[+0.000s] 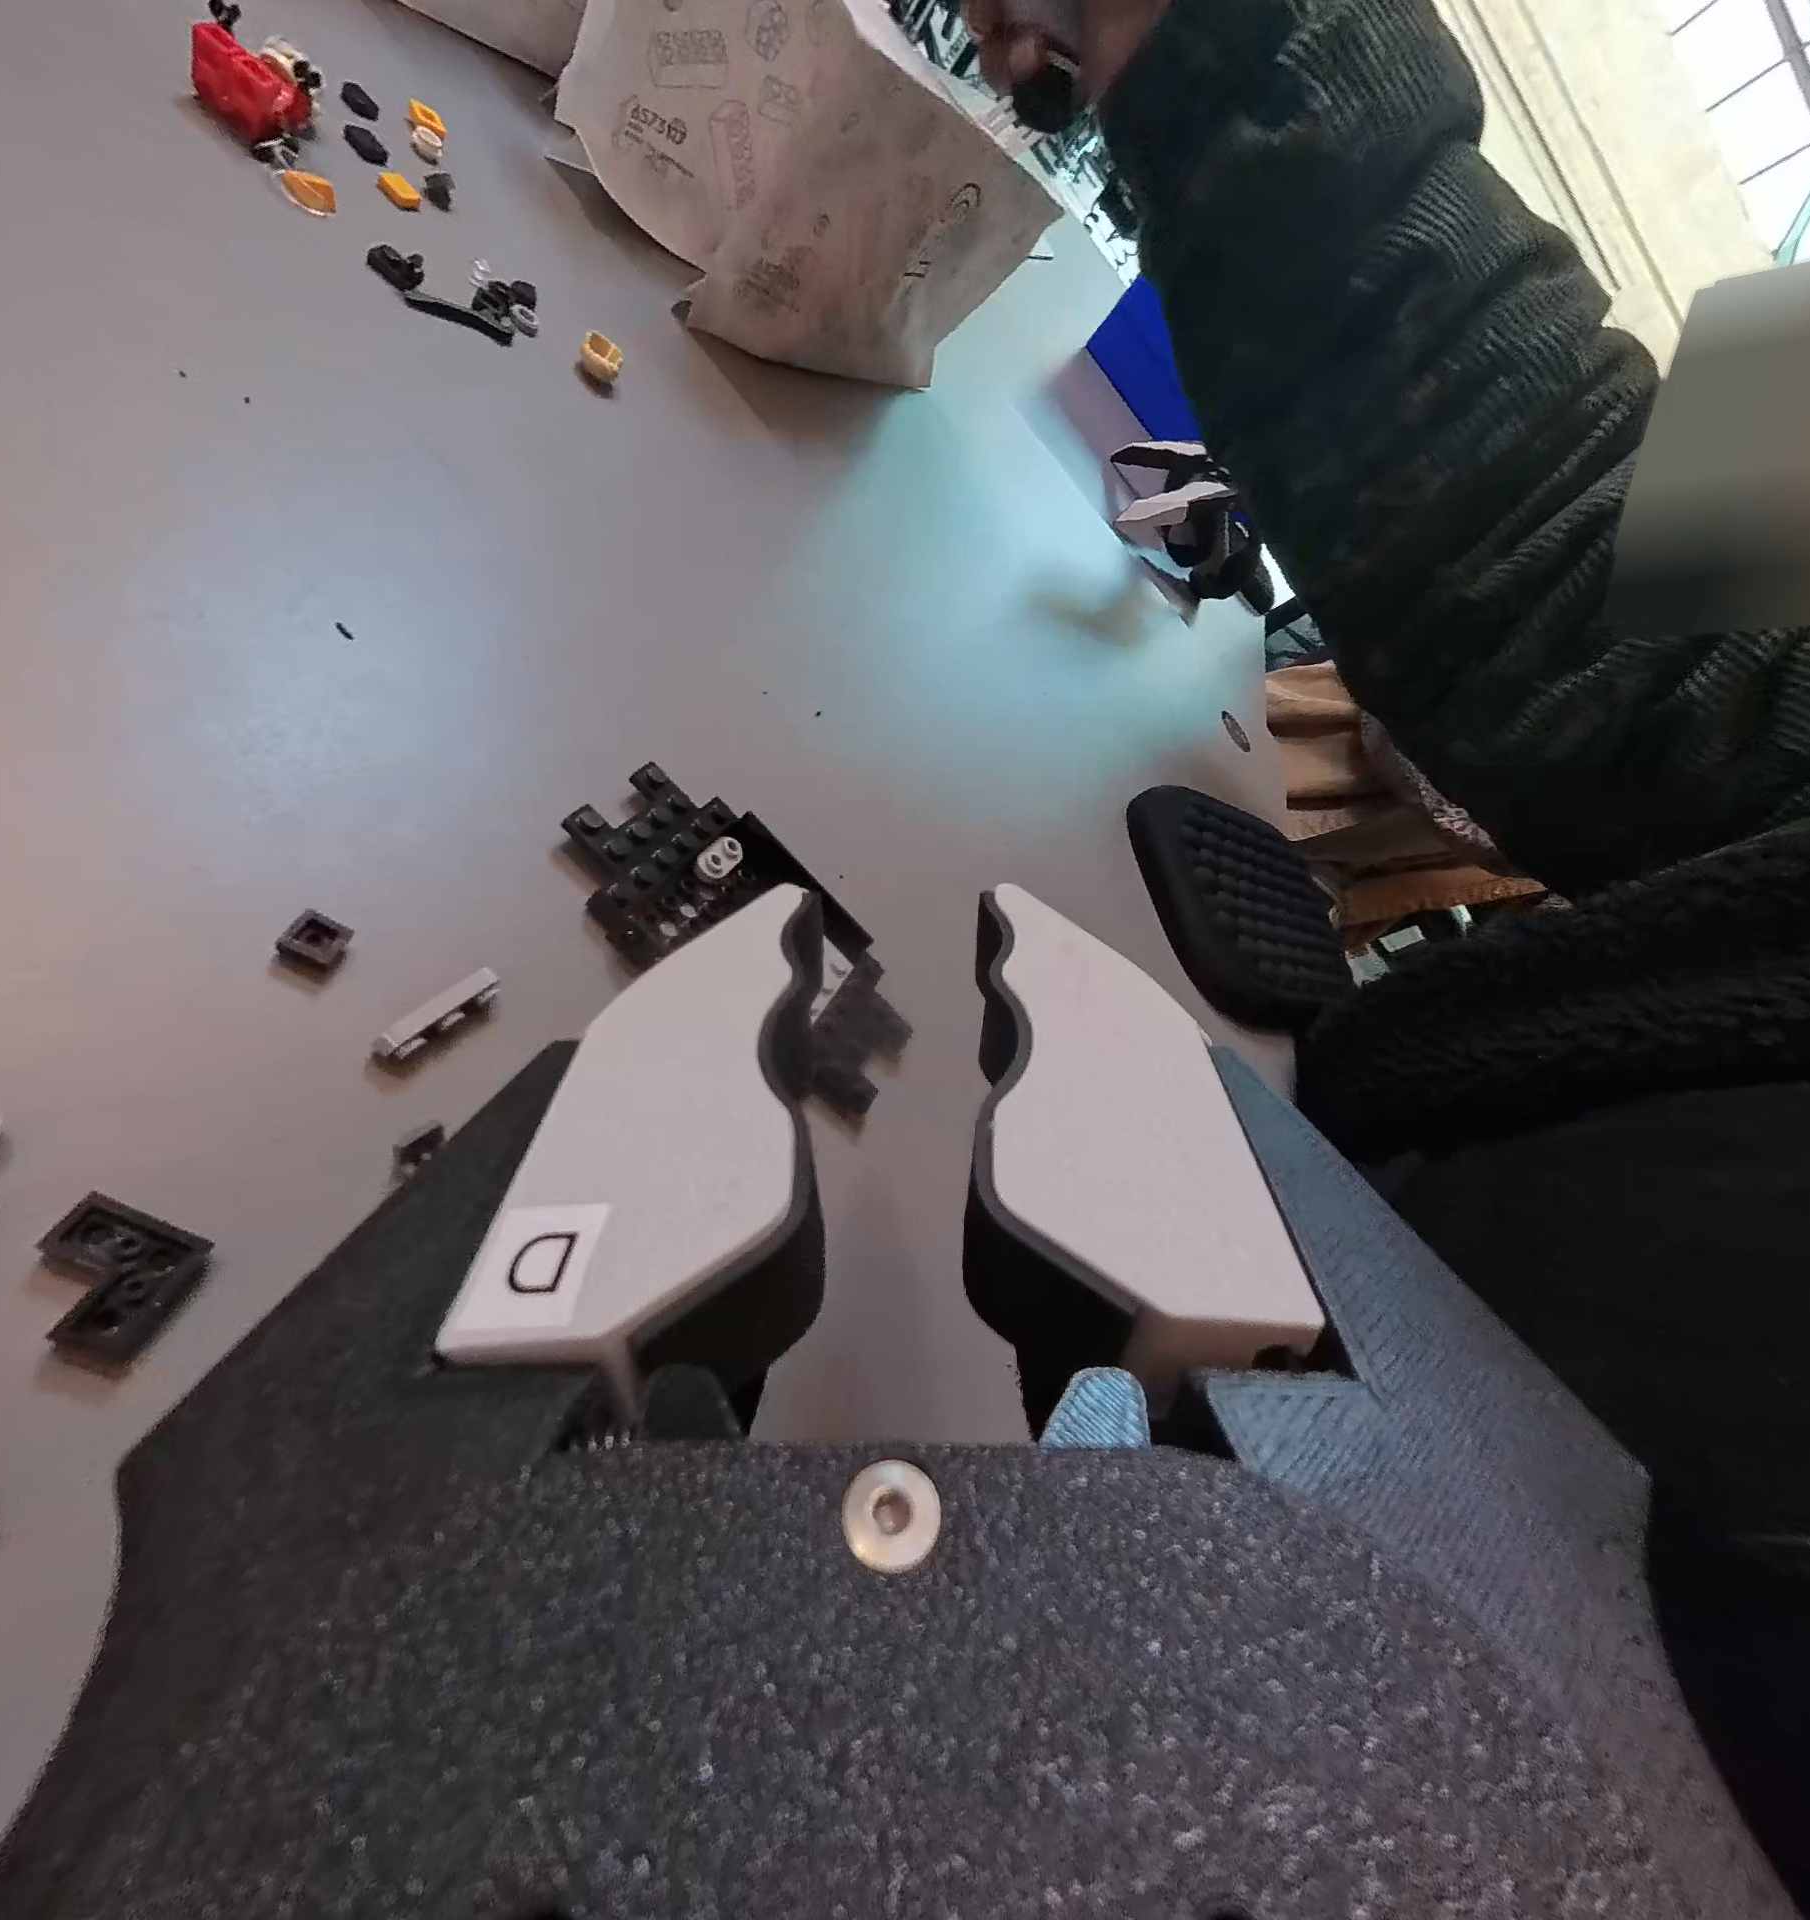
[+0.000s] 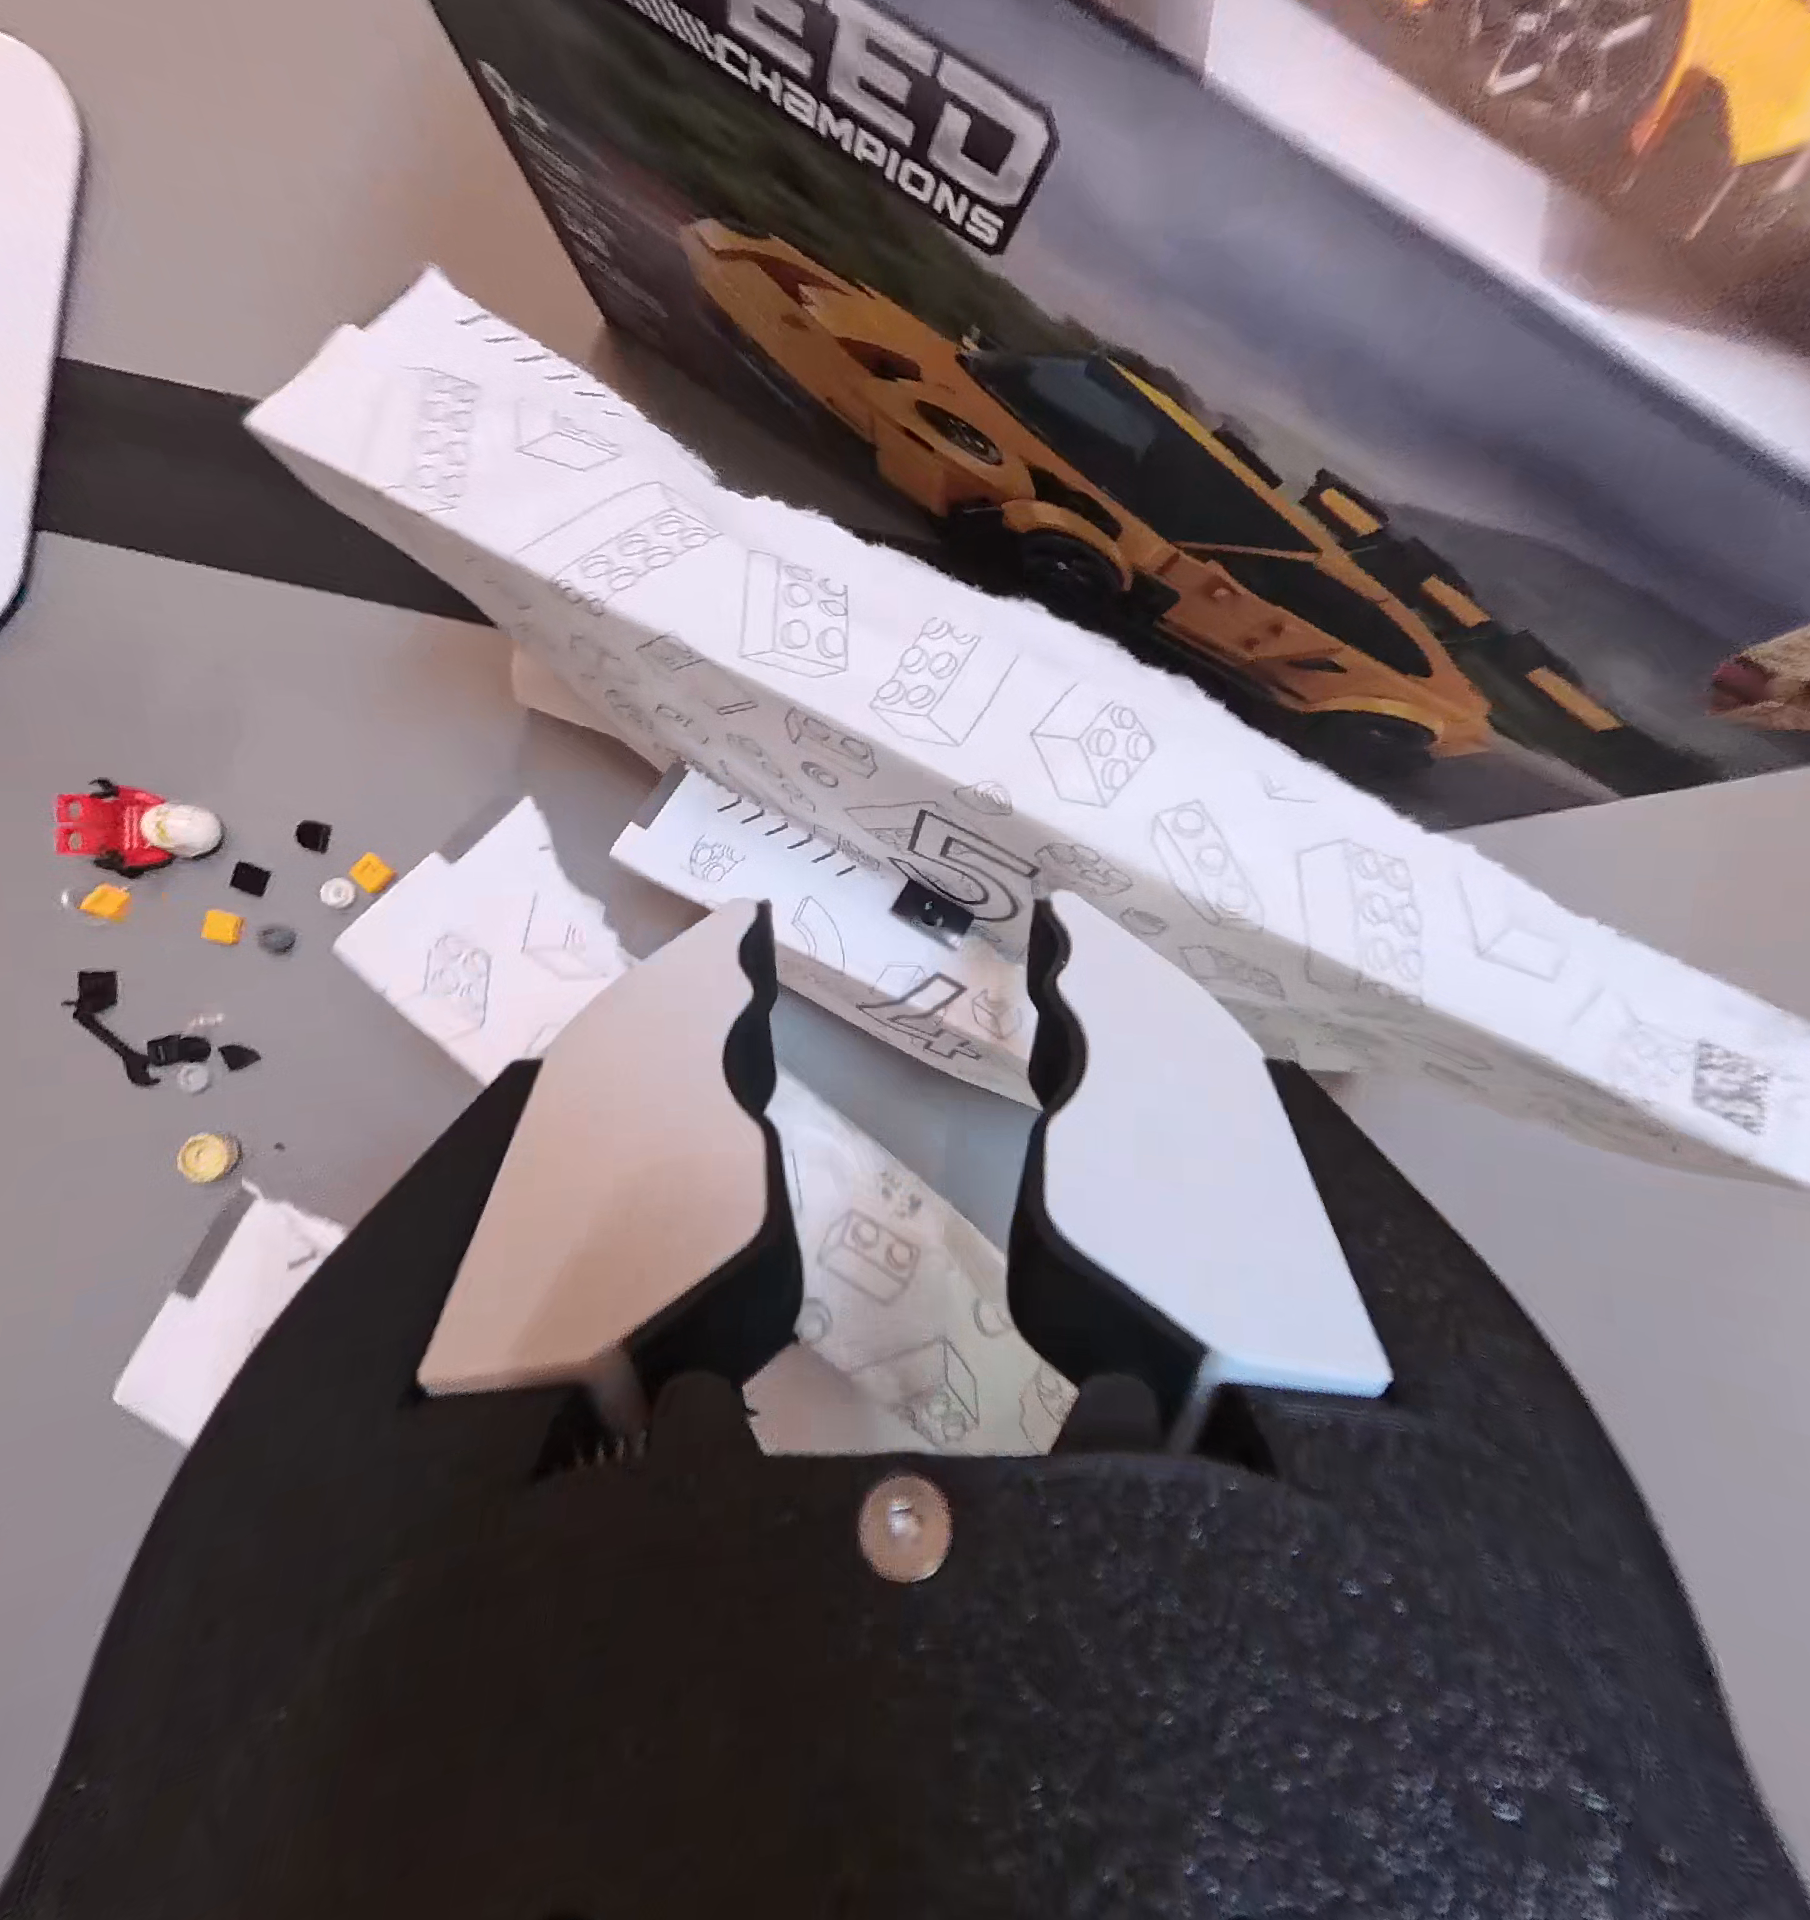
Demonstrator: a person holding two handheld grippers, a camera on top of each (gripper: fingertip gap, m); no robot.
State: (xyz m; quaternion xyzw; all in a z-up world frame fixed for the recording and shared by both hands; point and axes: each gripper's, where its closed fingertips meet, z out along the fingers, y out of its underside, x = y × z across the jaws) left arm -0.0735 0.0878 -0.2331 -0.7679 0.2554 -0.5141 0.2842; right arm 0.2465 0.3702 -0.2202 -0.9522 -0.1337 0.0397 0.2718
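With both the left gripper and right gripper spread and empty, the small black plate just ahead of the right tips could slide off its paper bag if nudged.

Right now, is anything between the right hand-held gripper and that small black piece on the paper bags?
Nothing visible. The right hand-held gripper is open and empty, and the black piece lies on the white paper bags just past its fingertips, in line with the gap, uncovered.
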